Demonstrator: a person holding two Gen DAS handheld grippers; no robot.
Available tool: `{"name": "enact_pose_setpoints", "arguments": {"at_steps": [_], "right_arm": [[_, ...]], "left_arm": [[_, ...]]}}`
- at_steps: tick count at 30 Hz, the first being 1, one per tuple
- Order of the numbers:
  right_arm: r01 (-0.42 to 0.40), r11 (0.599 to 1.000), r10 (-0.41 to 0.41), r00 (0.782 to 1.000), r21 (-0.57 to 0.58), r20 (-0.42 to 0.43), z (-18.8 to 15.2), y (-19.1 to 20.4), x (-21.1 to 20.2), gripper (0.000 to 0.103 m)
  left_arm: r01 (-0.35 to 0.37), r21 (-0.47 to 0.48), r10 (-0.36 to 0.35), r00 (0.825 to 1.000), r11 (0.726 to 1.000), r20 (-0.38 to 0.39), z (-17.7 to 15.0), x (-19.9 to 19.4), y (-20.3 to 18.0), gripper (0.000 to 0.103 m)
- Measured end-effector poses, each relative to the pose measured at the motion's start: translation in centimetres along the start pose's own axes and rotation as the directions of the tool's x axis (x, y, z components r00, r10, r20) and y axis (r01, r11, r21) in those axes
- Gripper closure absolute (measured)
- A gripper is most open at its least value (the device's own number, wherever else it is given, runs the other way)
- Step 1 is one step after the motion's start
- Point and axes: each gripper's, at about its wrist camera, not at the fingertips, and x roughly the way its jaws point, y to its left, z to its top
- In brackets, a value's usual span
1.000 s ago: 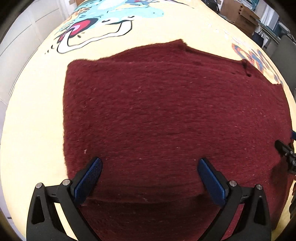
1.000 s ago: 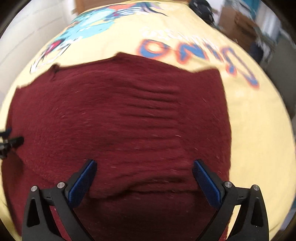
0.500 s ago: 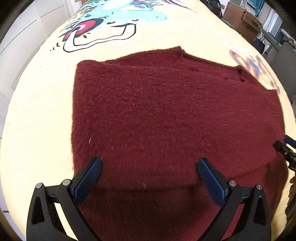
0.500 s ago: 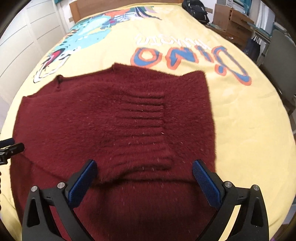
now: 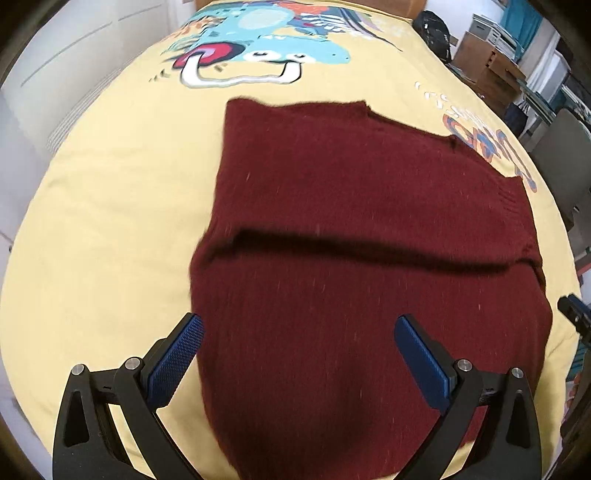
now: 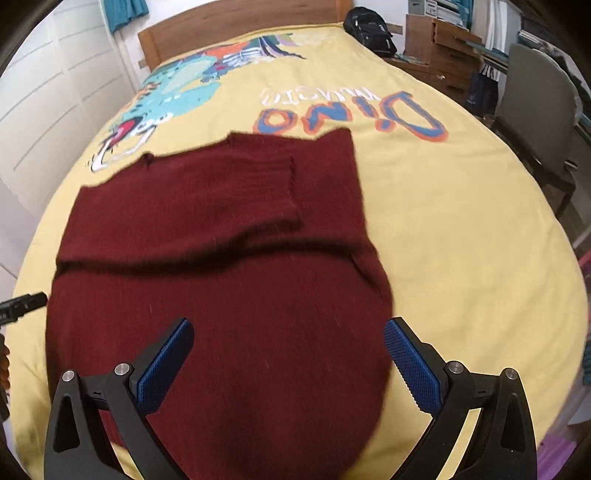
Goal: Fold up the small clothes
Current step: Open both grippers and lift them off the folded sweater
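A dark red knitted sweater (image 5: 351,206) lies flat on the yellow bedspread (image 5: 110,221), a folded layer on top making a fold edge across its middle. It also shows in the right wrist view (image 6: 221,236), with a ribbed cuff folded over it. My left gripper (image 5: 299,354) is open and empty, above the sweater's near left part. My right gripper (image 6: 288,354) is open and empty, above its near right part. The tip of the right gripper shows at the right edge of the left wrist view (image 5: 572,314).
The yellow bedspread (image 6: 461,221) carries a dinosaur print (image 5: 258,55) and "Dino" lettering (image 6: 351,114). A wooden headboard (image 6: 240,22), a black backpack (image 6: 369,29), wooden drawers (image 6: 443,48) and a grey chair (image 6: 535,103) stand at the far and right sides.
Both grippers have pulled back and risen away from the sweater, so more of the bed shows. The jaws stay open. The sweater lies still.
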Motion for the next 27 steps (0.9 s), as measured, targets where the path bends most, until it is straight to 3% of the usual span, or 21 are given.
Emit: {"name": "enact_pose_setpoints", "arguments": {"at_steps": [11, 27], "right_arm": [[0.019, 0.997, -0.015, 0.999, 0.077, -0.046, -6.2, -3.2, -2.1, 0.000], [0.035, 0.993, -0.012, 0.980, 0.113, -0.200, -8.7, -4.3, 1.7, 0.000]], "left_arm": [[-0.046, -0.025, 0.044, 0.996, 0.999, -0.075, -5.3, -1.0, 1.6, 0.001], [-0.038, 0.002, 0.037, 0.984, 0.999, -0.177, -9.3, 1.8, 0.9, 0.001]]}}
